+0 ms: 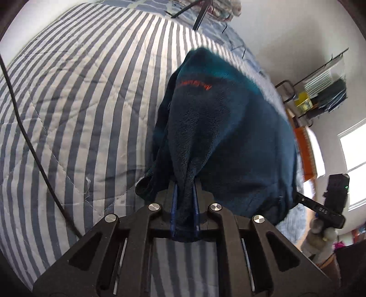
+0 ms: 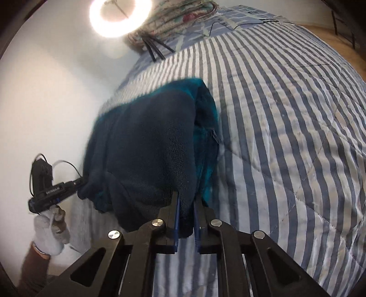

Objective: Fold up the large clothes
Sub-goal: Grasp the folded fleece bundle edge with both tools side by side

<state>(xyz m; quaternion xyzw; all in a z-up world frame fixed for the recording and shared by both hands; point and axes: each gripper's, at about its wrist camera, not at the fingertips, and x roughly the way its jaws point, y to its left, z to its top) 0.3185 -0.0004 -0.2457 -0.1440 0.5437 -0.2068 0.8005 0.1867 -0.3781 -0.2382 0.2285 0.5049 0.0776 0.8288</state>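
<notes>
A dark navy fleece garment point(image 1: 224, 128) with teal patches and a small orange logo hangs above the striped bed. My left gripper point(image 1: 184, 189) is shut on a bunched edge of the fleece, which fills the gap between its blue pads. In the right wrist view the same fleece point(image 2: 146, 146) drapes away from my right gripper point(image 2: 185, 198), which is shut on another edge of it. A zipper pull shows on the fleece's right side. The other gripper point(image 2: 55, 189), held by a gloved hand point(image 2: 49, 230), appears at the left edge of that view.
A quilted bedspread point(image 1: 75, 109) with blue and white stripes covers the bed under the garment. A black cable point(image 1: 29, 139) runs across it. A ring light point(image 2: 120, 16), tripod legs and a floral bundle stand at the far end. Shelving point(image 1: 320, 91) stands by a window.
</notes>
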